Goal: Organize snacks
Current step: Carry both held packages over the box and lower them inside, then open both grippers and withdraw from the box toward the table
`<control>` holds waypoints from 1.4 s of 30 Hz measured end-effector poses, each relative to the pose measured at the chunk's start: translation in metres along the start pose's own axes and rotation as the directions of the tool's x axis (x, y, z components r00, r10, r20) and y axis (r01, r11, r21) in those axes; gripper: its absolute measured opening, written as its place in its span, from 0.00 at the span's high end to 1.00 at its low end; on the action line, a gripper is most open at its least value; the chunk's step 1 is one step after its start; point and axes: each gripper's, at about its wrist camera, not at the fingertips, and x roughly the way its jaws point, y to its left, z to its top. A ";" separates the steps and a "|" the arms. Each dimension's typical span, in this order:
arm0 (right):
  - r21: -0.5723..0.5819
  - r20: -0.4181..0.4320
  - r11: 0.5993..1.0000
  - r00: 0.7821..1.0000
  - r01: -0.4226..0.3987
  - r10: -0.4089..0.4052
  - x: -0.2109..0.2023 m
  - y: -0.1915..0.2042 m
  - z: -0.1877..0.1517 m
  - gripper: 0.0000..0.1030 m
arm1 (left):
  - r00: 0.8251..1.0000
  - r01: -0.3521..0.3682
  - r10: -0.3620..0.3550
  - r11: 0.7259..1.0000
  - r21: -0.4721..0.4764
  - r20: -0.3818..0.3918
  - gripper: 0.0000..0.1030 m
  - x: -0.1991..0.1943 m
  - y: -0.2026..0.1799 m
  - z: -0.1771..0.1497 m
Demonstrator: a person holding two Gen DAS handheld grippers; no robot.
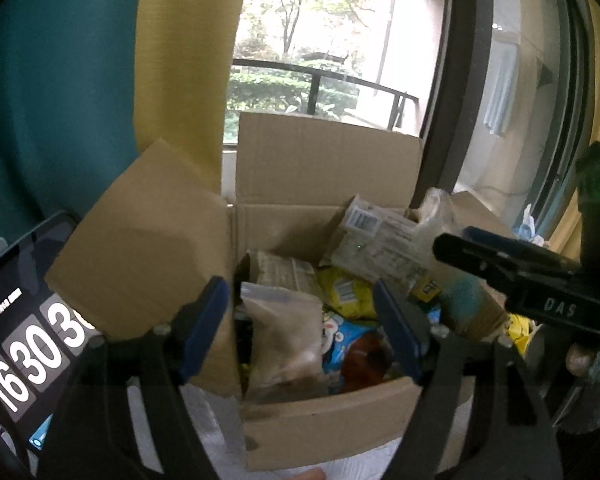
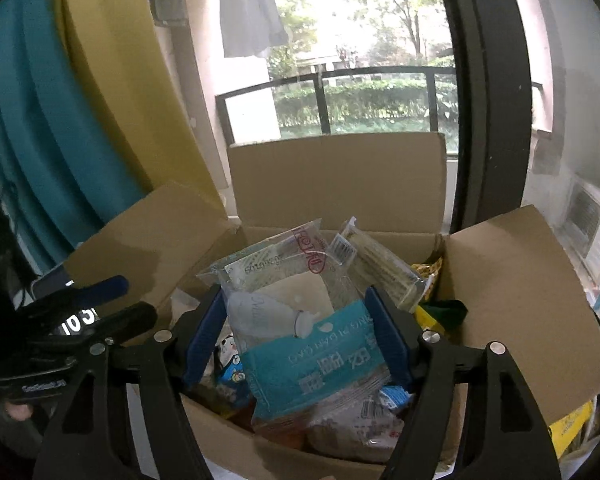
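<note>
An open cardboard box point(image 1: 324, 420) full of snack packets stands in front of me; it also shows in the right wrist view point(image 2: 336, 176). My left gripper point(image 1: 300, 328) is open over the box's near left corner, above a clear bag of pale snacks point(image 1: 280, 340), touching nothing. My right gripper point(image 2: 296, 328) has a clear packet with a teal label point(image 2: 316, 360) between its jaws and holds it over the box. From the left wrist view the right gripper point(image 1: 512, 260) reaches in with that packet point(image 1: 388, 244). A yellow packet point(image 1: 348, 292) and a blue cartoon packet point(image 1: 344, 340) lie inside.
A tablet showing a clock point(image 1: 24, 344) stands left of the box. Box flaps stick up at left point(image 1: 140, 248), back point(image 2: 336, 176) and right point(image 2: 520, 300). Behind are a window with a balcony railing point(image 2: 340, 92) and teal and yellow curtains point(image 2: 60, 100).
</note>
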 end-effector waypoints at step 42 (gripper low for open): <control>0.122 -0.029 0.992 0.999 0.043 -0.040 -0.139 -0.018 -0.103 0.22 | 0.996 0.077 -0.069 0.990 0.119 -0.063 0.26 -0.085 -0.077 -0.078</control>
